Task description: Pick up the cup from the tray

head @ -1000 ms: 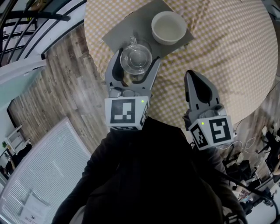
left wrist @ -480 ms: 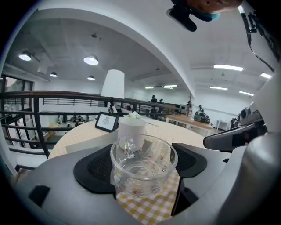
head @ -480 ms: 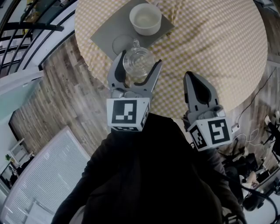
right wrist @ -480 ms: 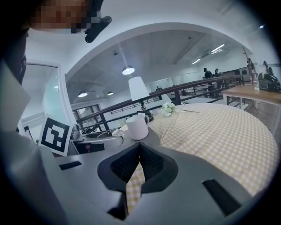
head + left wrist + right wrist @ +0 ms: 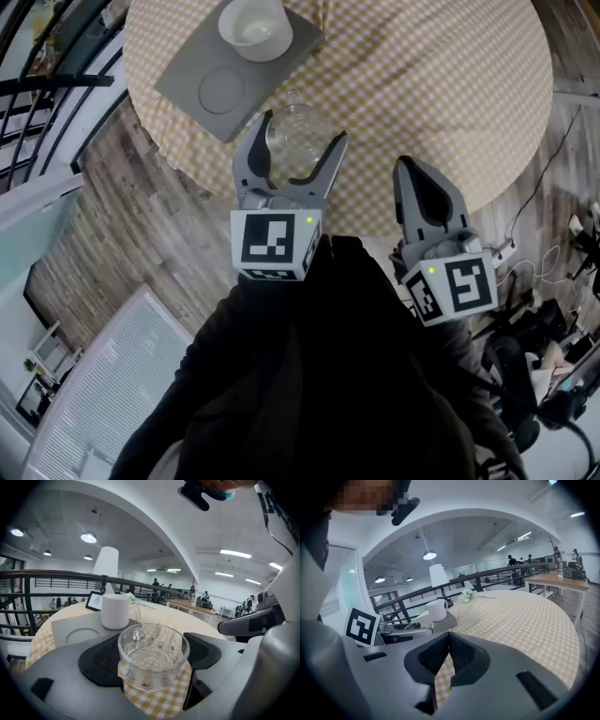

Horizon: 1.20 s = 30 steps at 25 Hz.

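Holding floral glass cup (image 5: pixel 153 660) — left tongs (image 5: pixel 297 133) — beside tray (image 5: pixel 187 80).

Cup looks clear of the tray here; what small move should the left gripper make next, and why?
Probably set it down on the checked cloth, further in. The left gripper holds the glass cup in its jaws, the round recess in the tray is empty, and the cup hangs near the cloth's edge.

The cup (image 5: pixel 152 660) is clear, glossy glass. The tray (image 5: pixel 183 80), at eleven o'clock from it, looks matt grey. The tablecloth (image 5: pixel 422 84) is checked cloth.
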{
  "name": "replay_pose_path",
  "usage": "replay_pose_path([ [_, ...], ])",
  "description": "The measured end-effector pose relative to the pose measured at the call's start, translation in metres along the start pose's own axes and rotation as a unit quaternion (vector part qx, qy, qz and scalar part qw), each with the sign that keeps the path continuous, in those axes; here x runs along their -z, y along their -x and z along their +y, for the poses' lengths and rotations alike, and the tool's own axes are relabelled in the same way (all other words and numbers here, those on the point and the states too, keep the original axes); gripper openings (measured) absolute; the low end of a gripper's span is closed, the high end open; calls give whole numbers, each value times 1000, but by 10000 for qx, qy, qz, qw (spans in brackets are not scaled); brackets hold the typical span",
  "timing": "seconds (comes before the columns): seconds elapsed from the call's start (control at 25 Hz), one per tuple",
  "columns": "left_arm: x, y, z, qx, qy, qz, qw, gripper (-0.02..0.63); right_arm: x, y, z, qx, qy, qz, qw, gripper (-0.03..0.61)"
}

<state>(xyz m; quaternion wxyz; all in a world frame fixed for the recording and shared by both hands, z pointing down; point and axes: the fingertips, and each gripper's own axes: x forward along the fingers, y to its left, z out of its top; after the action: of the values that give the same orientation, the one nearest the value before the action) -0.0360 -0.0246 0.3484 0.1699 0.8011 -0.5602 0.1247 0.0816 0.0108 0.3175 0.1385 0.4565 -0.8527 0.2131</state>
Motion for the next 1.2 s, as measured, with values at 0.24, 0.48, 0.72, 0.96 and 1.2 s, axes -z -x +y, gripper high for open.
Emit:
replay_pose_path([
  [0.24, 25, -13, -6, 145, 19, 259, 9996, 418, 15, -2, -9, 99, -100, 168, 9998, 8],
  [0.48, 51, -20, 0, 246, 24, 493, 9985, 419, 29, -11, -7, 159, -175, 305, 9993, 8],
  [0.72, 63, -26, -3, 378, -128, 527, 9978, 418, 36, -15, -9, 212, -214, 381, 9988, 8],
  [0.96, 68, -23, -10, 351, -427, 477, 9973, 419, 34, -13, -9, 217, -205, 360, 9989, 8],
  [1.2, 71, -22, -7, 313, -498, 448, 9973, 419, 35, -12, -5, 199, -163, 343, 9991, 8],
])
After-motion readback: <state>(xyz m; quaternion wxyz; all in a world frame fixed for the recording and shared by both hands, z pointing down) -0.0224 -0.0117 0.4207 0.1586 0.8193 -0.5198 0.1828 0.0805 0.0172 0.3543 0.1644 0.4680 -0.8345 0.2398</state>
